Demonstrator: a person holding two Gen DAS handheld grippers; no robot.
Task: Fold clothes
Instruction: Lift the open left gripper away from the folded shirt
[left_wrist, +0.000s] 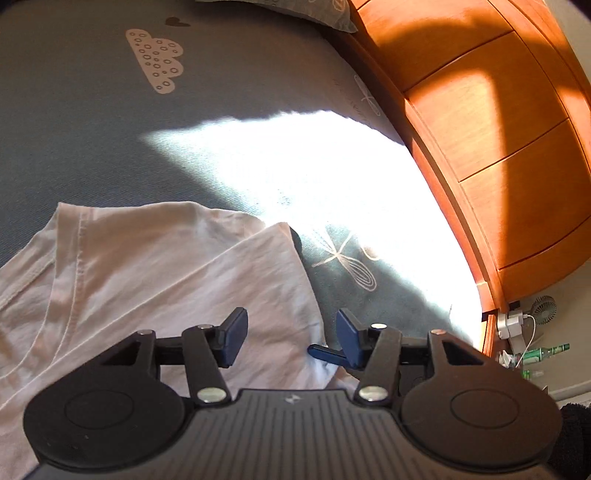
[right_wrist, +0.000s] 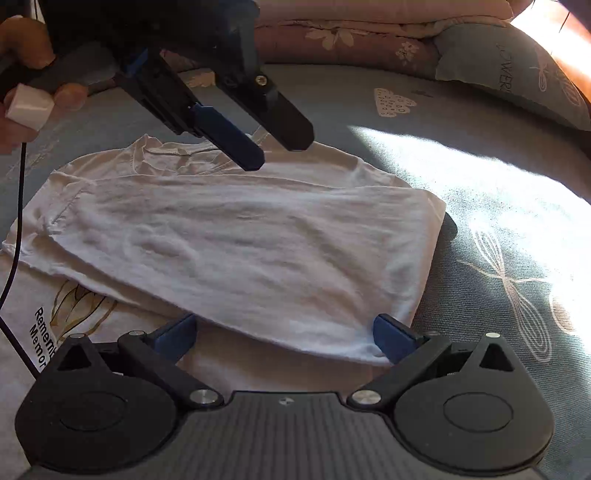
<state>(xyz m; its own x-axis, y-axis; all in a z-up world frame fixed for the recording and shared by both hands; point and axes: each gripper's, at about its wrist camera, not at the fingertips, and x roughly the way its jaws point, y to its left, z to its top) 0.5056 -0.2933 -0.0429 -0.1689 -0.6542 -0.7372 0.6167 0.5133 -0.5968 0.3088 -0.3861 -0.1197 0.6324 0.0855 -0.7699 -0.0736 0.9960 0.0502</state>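
A white T-shirt (right_wrist: 240, 240) lies on the grey bed sheet (right_wrist: 480, 206), one half folded over the other. A print with black lettering (right_wrist: 44, 332) shows on the lower layer. My right gripper (right_wrist: 284, 336) stands wide open at the near hem of the folded layer; the cloth edge runs between its blue fingers (right_wrist: 391, 336) without being pinched. My left gripper (right_wrist: 279, 152), held by a hand (right_wrist: 22, 48), hovers open above the collar end. In the left wrist view the left gripper (left_wrist: 291, 336) is open over the shirt's (left_wrist: 147, 277) edge, nothing between its pads.
A wooden headboard with panels (left_wrist: 498, 147) borders the bed. A grey pillow (right_wrist: 517, 74) and a folded floral quilt (right_wrist: 351, 37) lie at the far end. A black cable (right_wrist: 16, 221) hangs at left. A small fan (left_wrist: 543, 306) and green bottle (left_wrist: 546, 350) sit on the floor.
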